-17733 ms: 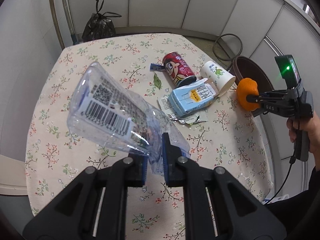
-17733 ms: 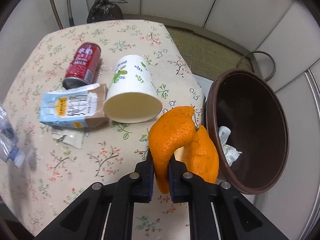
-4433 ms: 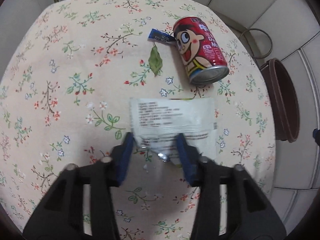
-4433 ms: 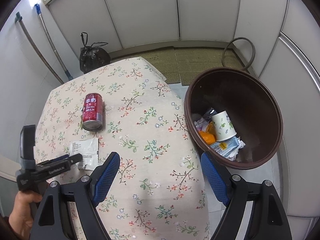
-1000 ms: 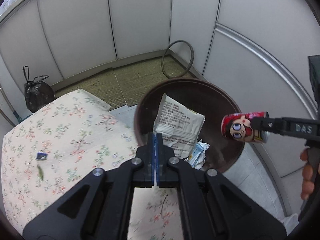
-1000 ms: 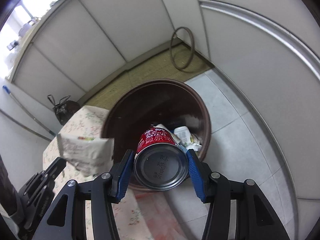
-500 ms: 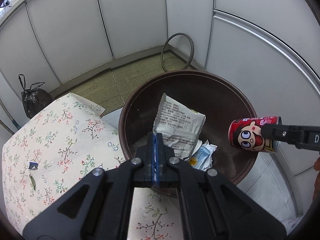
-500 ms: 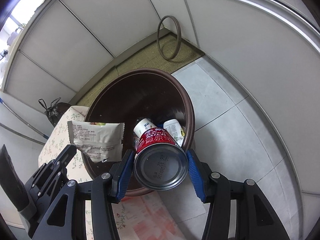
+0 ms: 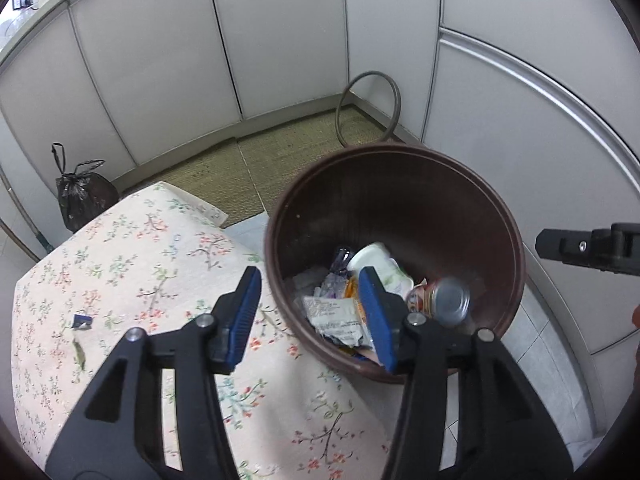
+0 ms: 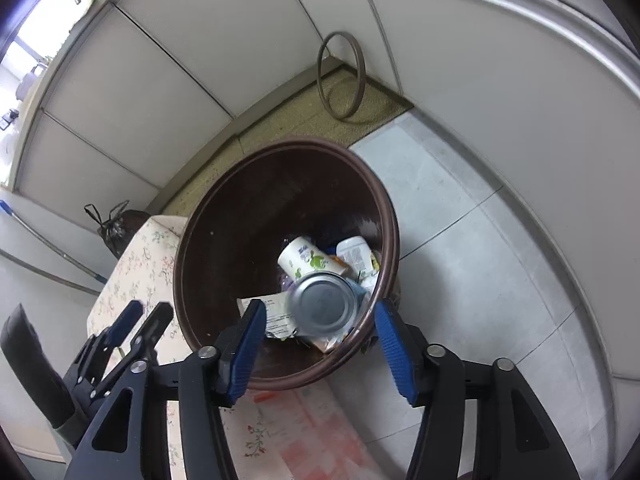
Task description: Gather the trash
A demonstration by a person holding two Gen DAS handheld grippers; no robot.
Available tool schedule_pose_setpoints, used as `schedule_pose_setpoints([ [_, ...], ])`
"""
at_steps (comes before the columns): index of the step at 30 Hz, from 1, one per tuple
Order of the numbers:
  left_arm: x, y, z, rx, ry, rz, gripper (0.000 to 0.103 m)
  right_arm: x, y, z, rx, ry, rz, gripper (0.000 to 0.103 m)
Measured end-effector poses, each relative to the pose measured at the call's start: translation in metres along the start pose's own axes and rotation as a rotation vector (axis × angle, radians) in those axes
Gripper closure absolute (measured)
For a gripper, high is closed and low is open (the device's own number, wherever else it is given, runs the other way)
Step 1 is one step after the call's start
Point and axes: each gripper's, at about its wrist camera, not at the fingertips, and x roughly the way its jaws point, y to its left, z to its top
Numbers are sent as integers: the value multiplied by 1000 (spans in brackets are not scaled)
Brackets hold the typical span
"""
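1. Trash fills the bottom of the brown bin [image 9: 400, 184] in the left wrist view: a white snack wrapper [image 9: 336, 314], a paper cup [image 9: 380, 266] and a red drink can [image 9: 444, 300] lie among other scraps. The left gripper [image 9: 310, 316] hangs over the bin's near rim with its jaws wide apart and nothing between them.
2. On the floral tablecloth [image 9: 160, 280] a small blue scrap [image 9: 82, 321] and a green leaf [image 9: 80, 356] lie near each other, well apart from the bin. A black bag [image 9: 80, 196] sits on the floor beyond.
3. From the right wrist view, the right gripper [image 10: 320, 344] is spread wide and empty above the bin, and the can looks blurred, its silver end up, just over the heap.
4. Judged from this, a drop into the bin is the step in hand. Next, one gripper should go to the tablecloth, close narrowly on the thin blue scrap, then take the leaf.
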Motion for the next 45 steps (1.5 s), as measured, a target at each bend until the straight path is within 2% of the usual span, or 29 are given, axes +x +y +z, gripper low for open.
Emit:
schedule_pose_setpoints([
  [2, -11, 6, -1, -15, -4, 2, 36, -5, 4, 0, -9, -7, 3, 38],
  [5, -30, 15, -4, -36, -17, -2, 27, -16, 13, -4, -38, -19, -4, 35],
  [15, -111, 45, -29, -74, -27, -1, 13, -82, 58, -39, -140, -84, -29, 28],
  [17, -131, 53, -36, -92, -39, 1, 4, -94, 71, -51, -174, -96, -35, 26],
  [19, -150, 60, -43, -113, -45, 6, 1, -105, 80, -60, -209, -106, -45, 22],
  [22, -176, 69, -54, -135, -28, 39, 1, -124, 95, -78, -263, -123, -74, 18],
  [27, -215, 82, -75, -196, -40, 47, 1, -158, 115, -110, -319, -182, -107, 14],
  [29, -227, 83, -81, -185, -33, 70, 0, -170, 121, -124, -335, -211, -131, 11],
  [35, -258, 86, -92, -157, -84, 96, 0, -191, 143, -154, -415, -242, -203, 10],
  [41, -276, 98, -99, -215, -119, 90, 0, -211, 161, -176, -478, -348, -204, 10],
  [45, -292, 101, -106, -240, -171, 96, 0, -219, 168, -186, -485, -382, -175, 10],
])
